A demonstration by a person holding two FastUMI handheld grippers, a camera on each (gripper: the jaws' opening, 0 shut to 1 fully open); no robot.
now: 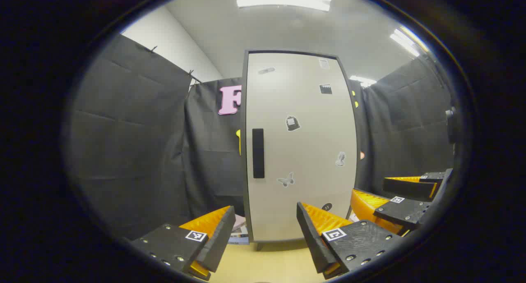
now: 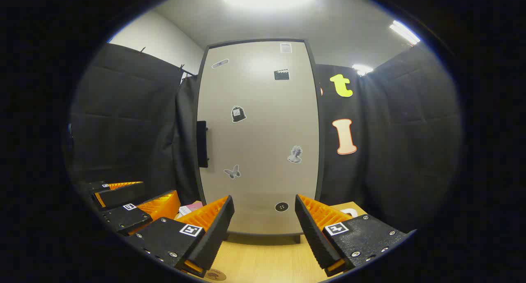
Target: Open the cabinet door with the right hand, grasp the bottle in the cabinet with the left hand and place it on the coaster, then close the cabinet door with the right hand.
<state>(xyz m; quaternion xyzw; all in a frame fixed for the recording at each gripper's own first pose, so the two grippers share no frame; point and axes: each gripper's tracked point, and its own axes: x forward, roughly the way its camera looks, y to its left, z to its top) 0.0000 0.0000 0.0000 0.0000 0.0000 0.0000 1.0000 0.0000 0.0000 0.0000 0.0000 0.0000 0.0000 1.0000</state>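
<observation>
Wood table (image 2: 263, 258), 1 cabinet (image 2: 259, 131), 2 claws agape

Cabinet door (image 2: 259, 139) shut, frame centre, dark handle (image 2: 201, 144) at its left edge. Right gripper (image 2: 263, 217) bottom centre, fingers spread apart, nothing btwn. Left gripper (image 2: 135, 203) lower left. Coaster (image 2: 215, 274) at bottom edge on wooden table (image 2: 263, 258).

The pale cabinet door (image 1: 300, 147) is closed and upright, with a dark handle (image 1: 258, 153) at its left edge.
</observation>
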